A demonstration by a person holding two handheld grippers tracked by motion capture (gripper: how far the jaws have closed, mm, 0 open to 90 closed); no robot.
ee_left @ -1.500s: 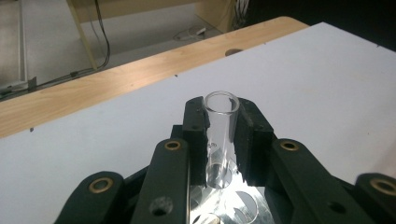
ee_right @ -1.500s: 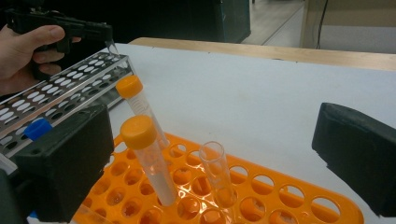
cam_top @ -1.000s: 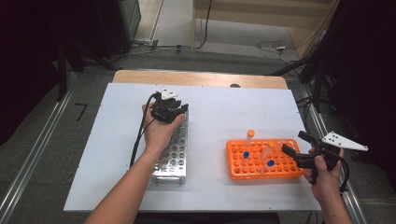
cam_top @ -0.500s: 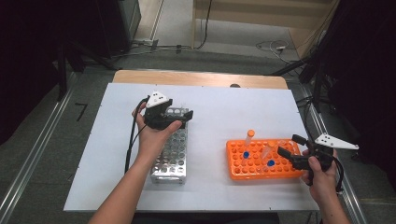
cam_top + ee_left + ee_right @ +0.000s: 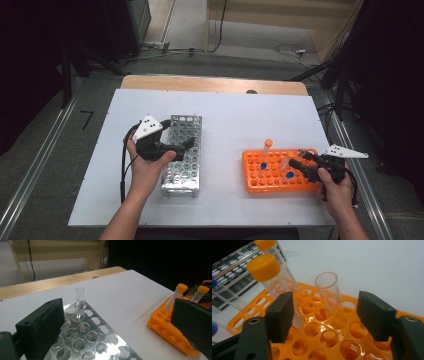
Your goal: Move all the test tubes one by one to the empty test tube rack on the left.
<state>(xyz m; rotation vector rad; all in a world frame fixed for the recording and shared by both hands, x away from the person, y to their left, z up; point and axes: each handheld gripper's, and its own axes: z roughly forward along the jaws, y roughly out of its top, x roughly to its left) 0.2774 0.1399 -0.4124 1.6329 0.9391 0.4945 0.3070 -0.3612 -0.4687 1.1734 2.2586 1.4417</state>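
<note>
Left gripper (image 5: 186,144): held above the metal rack (image 5: 183,154) on the left part of the white surface (image 5: 235,115); its jaws stand wide apart and have just been opening, with nothing between them.
Placed tube (image 5: 80,301): a clear uncapped tube stands upright in a hole near the far end of the metal rack, apart from the left gripper's jaws.
Right gripper (image 5: 325,315): low over the orange rack (image 5: 278,171) at the right, pointing left across it; its jaws have just been closing and stand partly apart, one on each side of a clear open tube (image 5: 331,298), neither pad pressing on it.
Clear open tube: it sits in a hole of the orange rack, slightly tilted, between the jaws with a gap on both sides.
Orange-capped tubes (image 5: 273,280): two stand tilted in the orange rack, just left of the clear open tube in the right gripper view; the nearer one is close beside the left jaw.
Blue-capped tubes (image 5: 263,166): in the orange rack's nearer holes.
Racks: side by side and well apart.
</note>
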